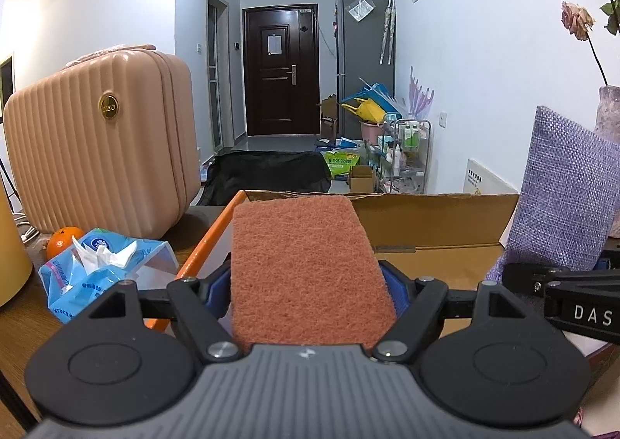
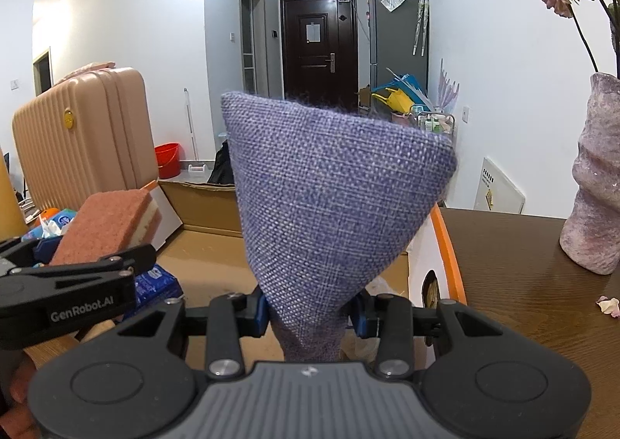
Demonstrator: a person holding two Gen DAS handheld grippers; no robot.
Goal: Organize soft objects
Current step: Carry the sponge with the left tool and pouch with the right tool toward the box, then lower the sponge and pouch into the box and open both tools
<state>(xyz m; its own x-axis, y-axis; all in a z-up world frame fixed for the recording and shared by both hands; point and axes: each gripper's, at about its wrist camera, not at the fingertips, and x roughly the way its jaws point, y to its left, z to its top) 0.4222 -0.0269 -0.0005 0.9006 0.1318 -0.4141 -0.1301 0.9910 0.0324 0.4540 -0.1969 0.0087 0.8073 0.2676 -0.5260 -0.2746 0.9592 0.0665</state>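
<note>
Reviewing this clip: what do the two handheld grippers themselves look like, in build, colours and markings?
Both match: a ribbed grey body, two round black discs, and black linkage arms with silver bolts ending in blue fingers. The left gripper reads "GenRobot.AI" on its side in the right wrist view; the right gripper shows "DAS" in the left wrist view.

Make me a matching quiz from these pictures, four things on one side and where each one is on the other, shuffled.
Things:
1. sponge
2. purple pillow
3. tissue pack
4. vase

Places:
A. in the right gripper
B. on the table, right of the cardboard box
C. in the left gripper
D. on the table, left of the box

Pairs: 1-C, 2-A, 3-D, 4-B
</note>
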